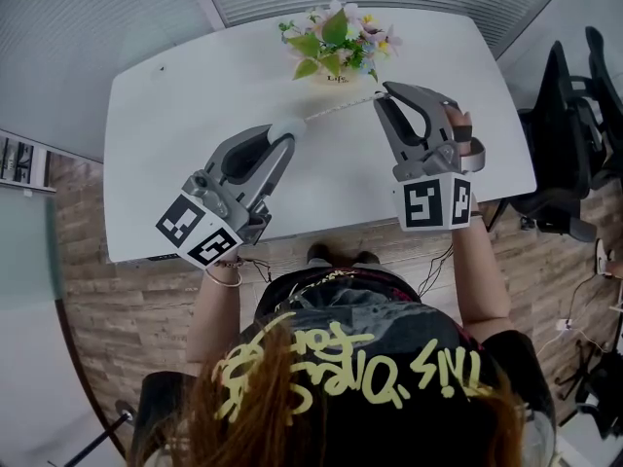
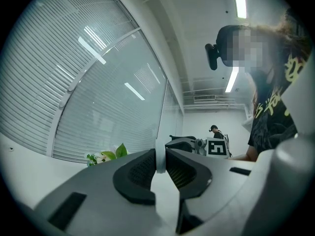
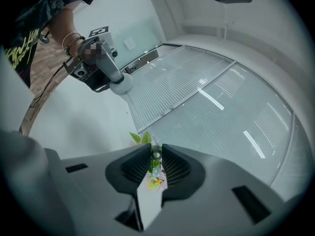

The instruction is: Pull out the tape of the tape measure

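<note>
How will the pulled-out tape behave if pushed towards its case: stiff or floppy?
The tape looks thin, so it probably buckles. It is straight only because the left gripper, on the case, and right gripper pull it taut; likely light.

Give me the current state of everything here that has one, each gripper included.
Tape measure: clamped by the left gripper.
Tape: pulled out, stretched straight between both grippers.
Left gripper: jaws shut on the tape measure.
Right gripper: jaws shut on the tape's end.
Flowers: upright on the table.
</note>
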The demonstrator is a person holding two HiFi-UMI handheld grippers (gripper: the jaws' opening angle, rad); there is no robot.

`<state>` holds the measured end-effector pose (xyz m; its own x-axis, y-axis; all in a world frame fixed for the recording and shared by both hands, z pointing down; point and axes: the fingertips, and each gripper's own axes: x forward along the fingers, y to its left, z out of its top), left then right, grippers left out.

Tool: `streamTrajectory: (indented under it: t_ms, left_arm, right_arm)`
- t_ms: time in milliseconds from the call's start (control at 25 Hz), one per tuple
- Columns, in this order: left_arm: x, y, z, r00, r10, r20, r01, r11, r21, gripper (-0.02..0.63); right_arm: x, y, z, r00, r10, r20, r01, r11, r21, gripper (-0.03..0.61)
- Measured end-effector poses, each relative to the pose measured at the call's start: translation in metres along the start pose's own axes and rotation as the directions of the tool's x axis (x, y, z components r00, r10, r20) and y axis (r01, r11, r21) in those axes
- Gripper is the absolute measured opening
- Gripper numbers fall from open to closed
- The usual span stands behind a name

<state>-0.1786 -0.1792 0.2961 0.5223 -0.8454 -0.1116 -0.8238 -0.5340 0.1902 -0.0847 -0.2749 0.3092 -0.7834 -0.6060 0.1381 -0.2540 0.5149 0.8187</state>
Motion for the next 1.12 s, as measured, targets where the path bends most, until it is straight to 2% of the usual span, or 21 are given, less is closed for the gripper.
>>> streamTrajectory:
  t_ms: [600,1120]
  left_arm:
    - [-0.004,0.004,0.0,0.999,-0.038,-0.006,0.038,0.999,-0.012,0.061]
    - [-0.008,0.005,0.002,0.998,-0.064,-0.015,0.064,0.998,-0.007,0.06]
  right_arm:
    - [0.002,0.013,0.019,1.0,-0.01,-0.003,0.01,1.0,0.005,0.071]
    - [0.007,0.028,0.035,1.0,0.013,0.011,-0.013,1.0,-0.015,0.071]
